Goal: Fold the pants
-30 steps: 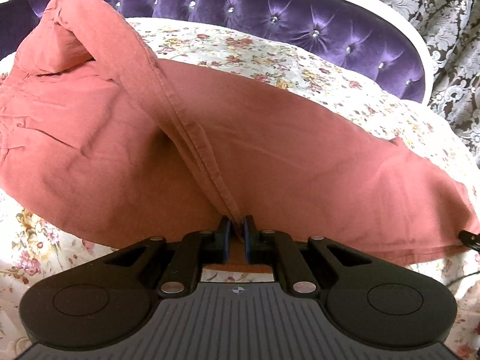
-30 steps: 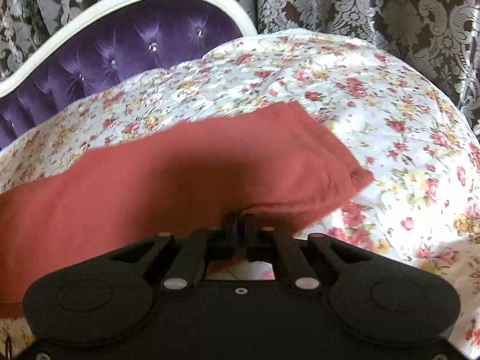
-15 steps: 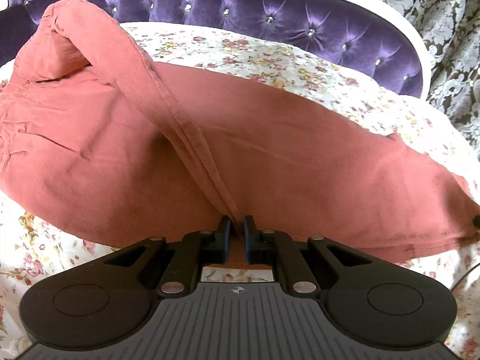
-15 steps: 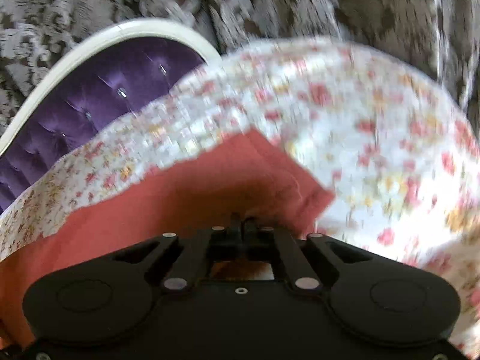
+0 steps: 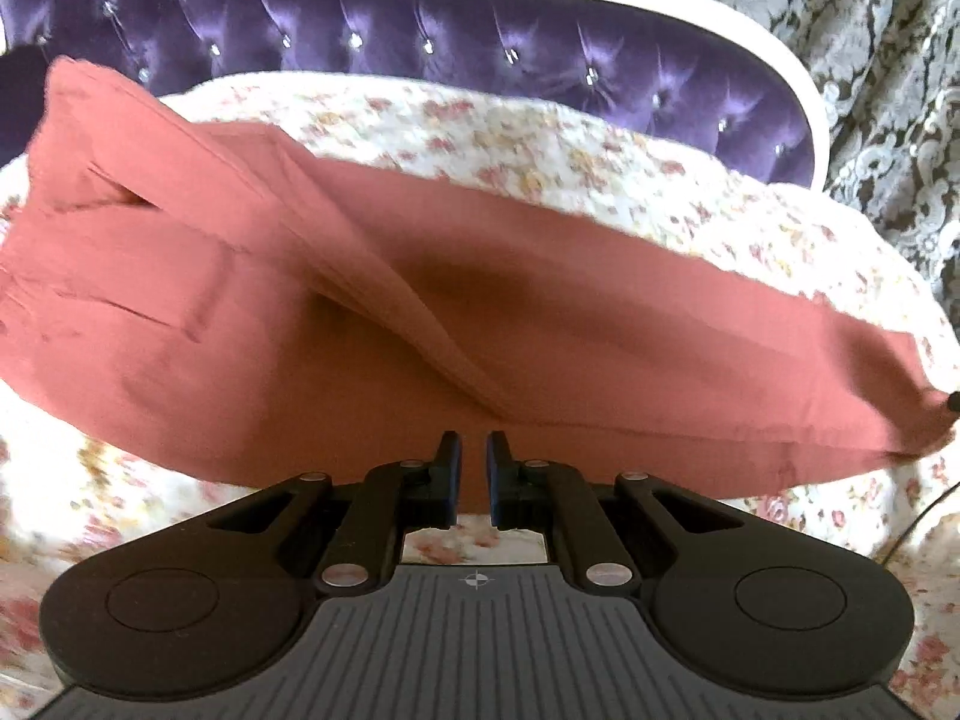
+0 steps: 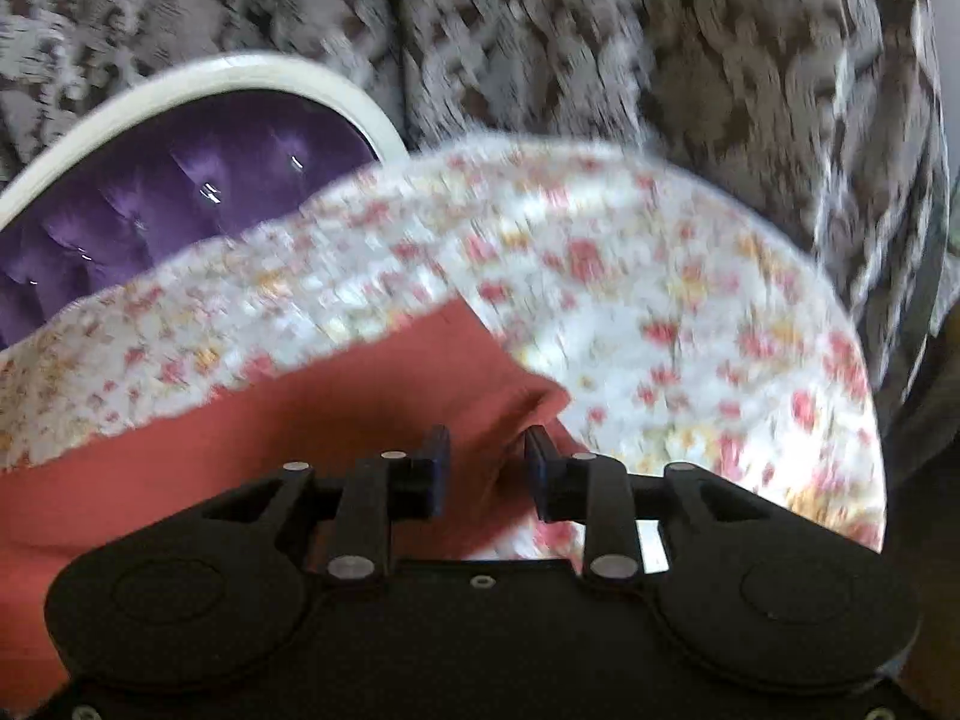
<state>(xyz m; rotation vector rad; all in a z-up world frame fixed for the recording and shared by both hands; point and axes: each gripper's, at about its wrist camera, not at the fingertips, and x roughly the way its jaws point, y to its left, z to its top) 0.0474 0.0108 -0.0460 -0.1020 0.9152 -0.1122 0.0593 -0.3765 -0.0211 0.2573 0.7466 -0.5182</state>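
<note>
The rust-red pants [image 5: 600, 324] lie lengthwise across the flowered bedsheet [image 5: 540, 138], one layer folded over in a raised ridge that runs down towards my left gripper [image 5: 473, 468]. That gripper is shut on the pants' near edge, with red cloth showing between its blue pads. In the right wrist view the leg end of the pants [image 6: 336, 420] lies on the sheet. My right gripper [image 6: 486, 462] hangs just above it; its jaws are opening, the hem corner sits between them and the pads stand clear of the cloth.
A purple tufted headboard [image 5: 480, 48] with a white rim closes off the far side of the bed. Patterned grey curtains [image 6: 600, 30] hang behind it. The flowered sheet [image 6: 660, 312] extends to the right of the pants' leg end, up to the bed's edge.
My right gripper's jaws have parted and let go of the pants' leg end, and that view has tipped upward. The left gripper stays shut on the cloth and has lifted a little.
</note>
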